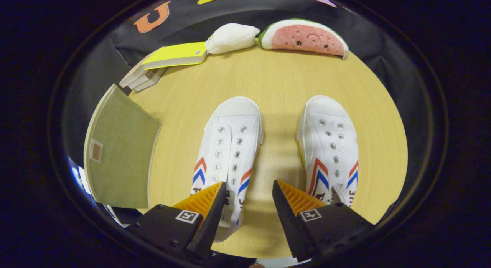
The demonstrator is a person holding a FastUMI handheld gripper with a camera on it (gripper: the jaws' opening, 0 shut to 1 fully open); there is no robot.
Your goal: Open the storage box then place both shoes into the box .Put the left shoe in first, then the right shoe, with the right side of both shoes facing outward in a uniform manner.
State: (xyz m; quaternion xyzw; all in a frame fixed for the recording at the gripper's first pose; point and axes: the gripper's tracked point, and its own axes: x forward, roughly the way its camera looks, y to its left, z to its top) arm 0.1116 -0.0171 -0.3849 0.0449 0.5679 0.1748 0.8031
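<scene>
White canvas, both the left shoe [230, 153] and right shoe [330, 149] are still sitting on the table [276, 83], the gripper [248, 193] is hovering wide and empty, and the storage box [121, 153] beside them looks unopened.

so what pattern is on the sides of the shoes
Red and blue chevron stripes on white shoes, clearest in the gripper view.
</scene>
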